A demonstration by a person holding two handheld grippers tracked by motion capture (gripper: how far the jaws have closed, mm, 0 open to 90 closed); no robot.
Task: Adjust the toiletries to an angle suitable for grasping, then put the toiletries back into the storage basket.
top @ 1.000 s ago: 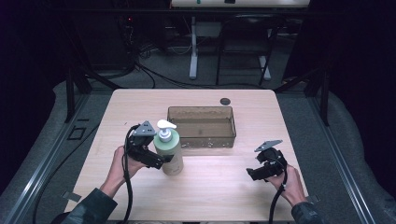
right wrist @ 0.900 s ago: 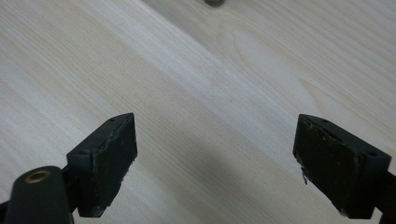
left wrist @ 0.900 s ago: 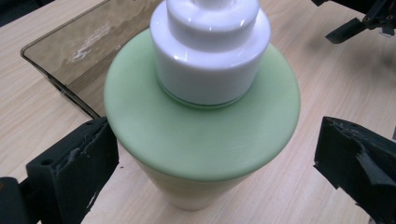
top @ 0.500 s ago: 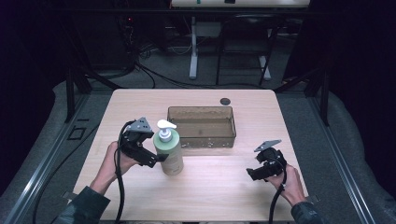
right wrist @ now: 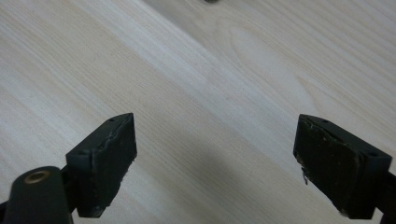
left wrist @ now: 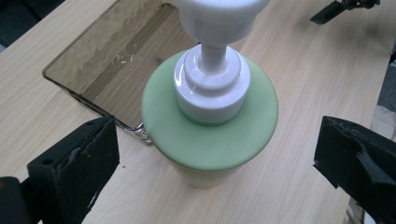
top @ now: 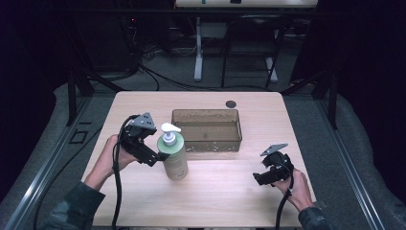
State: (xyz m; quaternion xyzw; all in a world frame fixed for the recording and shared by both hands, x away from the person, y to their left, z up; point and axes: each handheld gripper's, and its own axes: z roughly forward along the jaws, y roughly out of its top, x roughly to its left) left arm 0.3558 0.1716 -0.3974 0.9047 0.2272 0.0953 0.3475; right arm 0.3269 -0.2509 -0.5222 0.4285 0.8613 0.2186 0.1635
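There are no words, numbers or signs to read here. The green soap bottle has a plain side, and its white pump has no writing on top. The brown see-through box has no label. The wooden table is bare of print. The small dark round thing near the far edge of the table is too small to tell if it has letters. The black pads of the right gripper have no marks to read.
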